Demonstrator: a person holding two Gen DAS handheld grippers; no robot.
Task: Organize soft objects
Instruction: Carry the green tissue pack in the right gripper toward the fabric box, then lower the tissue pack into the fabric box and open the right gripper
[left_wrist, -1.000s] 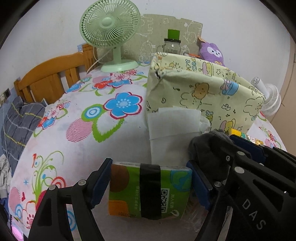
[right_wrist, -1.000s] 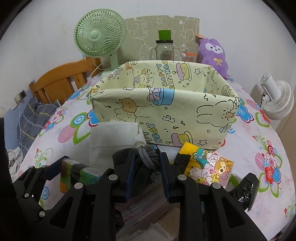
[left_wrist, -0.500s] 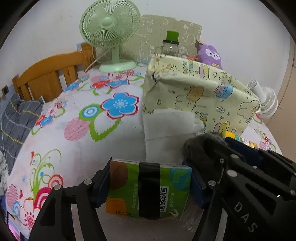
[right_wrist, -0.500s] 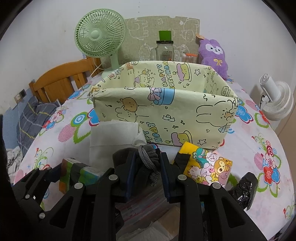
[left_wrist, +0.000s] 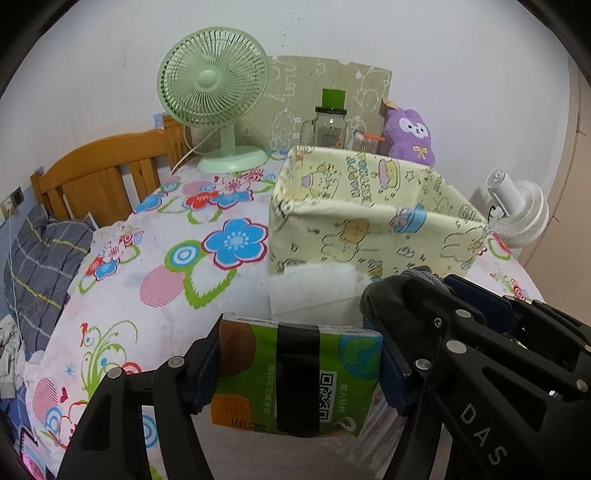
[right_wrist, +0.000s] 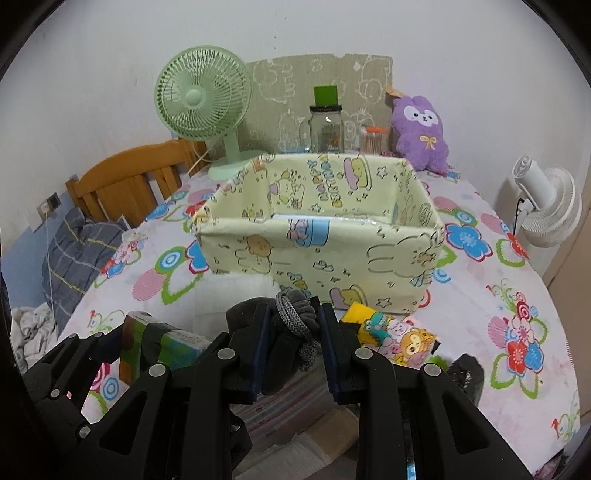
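A green tissue pack (left_wrist: 295, 376) with a black band is held off the flowered tablecloth, my left gripper (left_wrist: 299, 354) shut on its two ends. It also shows in the right wrist view as a pack (right_wrist: 162, 343) at lower left. Just right of it, my right gripper (right_wrist: 293, 332) is shut on a dark grey cloth bundle (right_wrist: 284, 347) with a grey cord. The yellow cartoon-print fabric box (right_wrist: 321, 254) stands open behind both grippers. A white folded cloth (left_wrist: 314, 291) lies against its front.
A cartoon-print packet (right_wrist: 395, 332) and a black crumpled item (right_wrist: 465, 373) lie at front right. At the back stand a green fan (left_wrist: 212, 81), a glass jar (right_wrist: 327, 129) and a purple plush (right_wrist: 421, 133). A white fan (right_wrist: 546, 206) sits right, a wooden headboard (left_wrist: 99, 177) left.
Both grippers have risen with their loads. The tissue pack has left the table, and the inside of the yellow box now shows in the right wrist view.
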